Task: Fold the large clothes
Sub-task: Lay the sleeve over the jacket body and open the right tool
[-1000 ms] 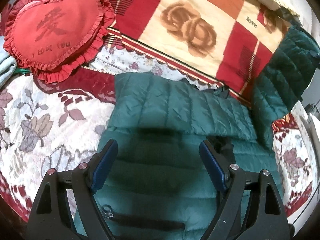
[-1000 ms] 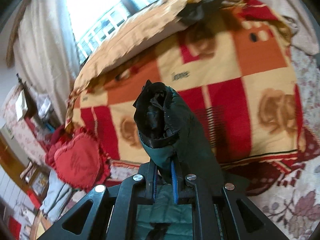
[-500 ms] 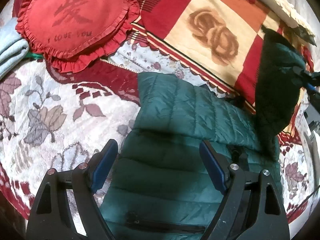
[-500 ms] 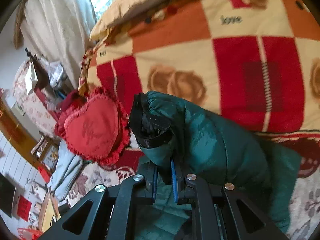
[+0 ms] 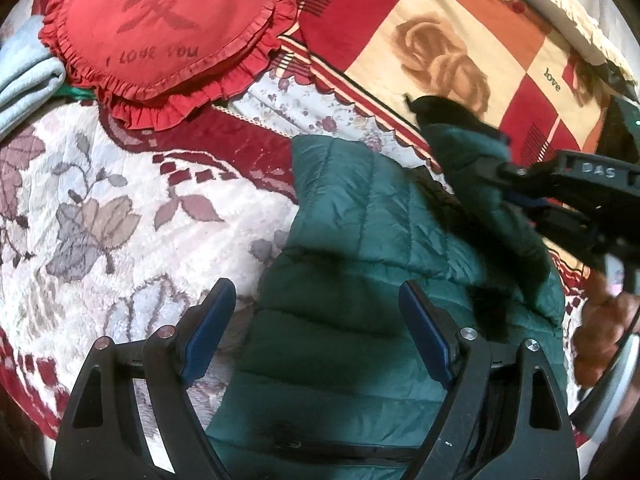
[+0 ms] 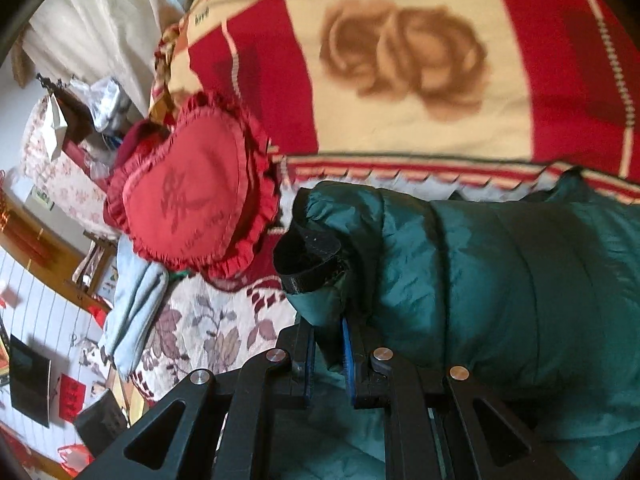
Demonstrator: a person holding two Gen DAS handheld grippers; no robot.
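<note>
Sleeve held over the jacket body, ready to be laid across

The right tool (image 6: 327, 354) is clamped on the sleeve (image 6: 460, 280) near its black-lined cuff (image 6: 310, 258), holding it above the green quilted puffer jacket (image 5: 344, 320), probably to fold it inward. The left tool (image 5: 316, 334) gapes wide and empty just above the jacket's body, likely ready to pin it. The jacket lies on the floral bed cover (image 5: 100, 208), glossy and puffy; beyond the tools sits a red heart-shaped pillow (image 5: 160, 28)
</note>
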